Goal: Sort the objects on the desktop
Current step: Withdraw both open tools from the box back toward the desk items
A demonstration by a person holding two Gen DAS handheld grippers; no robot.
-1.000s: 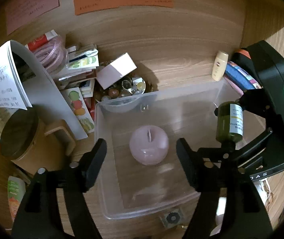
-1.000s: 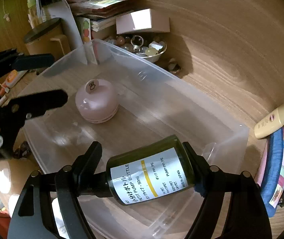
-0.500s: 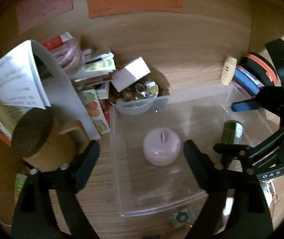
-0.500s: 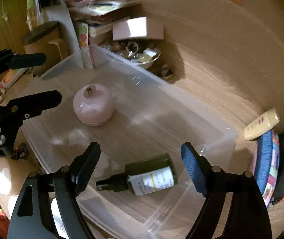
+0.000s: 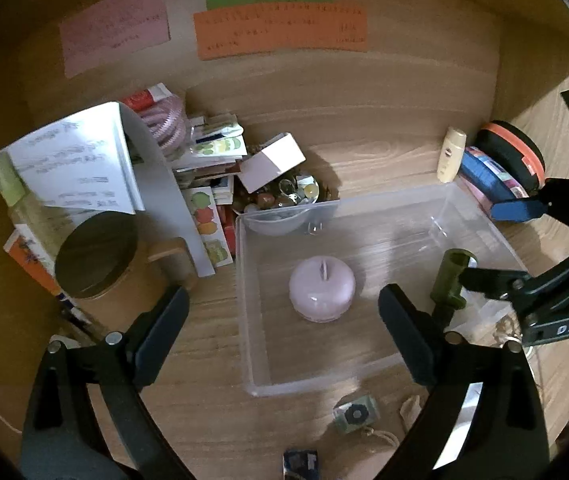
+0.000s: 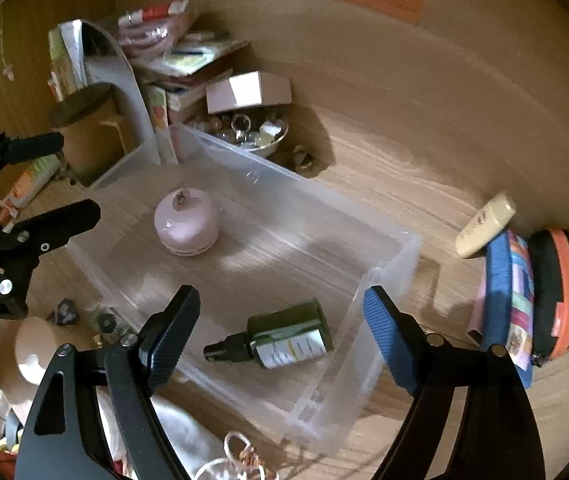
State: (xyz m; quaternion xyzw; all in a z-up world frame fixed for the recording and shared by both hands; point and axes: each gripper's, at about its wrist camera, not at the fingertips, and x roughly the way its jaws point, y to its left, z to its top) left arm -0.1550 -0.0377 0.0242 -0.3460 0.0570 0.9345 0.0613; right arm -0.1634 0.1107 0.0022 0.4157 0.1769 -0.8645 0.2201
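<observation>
A clear plastic bin (image 5: 244, 304) (image 6: 388, 280) sits on the wooden desk. Inside it are a pink apple-shaped case (image 5: 321, 289) (image 6: 186, 222) and a dark green pump bottle (image 6: 284, 336) lying on its side; the bottle also shows in the left wrist view (image 5: 450, 280). My right gripper (image 6: 280, 336) is open and empty, above the bin over the bottle. My left gripper (image 5: 284, 336) is open and empty, above the bin's near left side.
A bowl of trinkets (image 5: 284, 200), a white box (image 5: 272, 162), books and a paper stand at the back left. A wooden lidded cup (image 5: 96, 256) is left. A cream tube (image 5: 450, 154), blue pouch (image 6: 504, 308) and orange-black case (image 6: 560, 292) are right. Small items (image 5: 354, 414) lie in front.
My right gripper opened and let the green bottle drop into the bin, then lifted back. My left gripper pulled back and up from the bin.
</observation>
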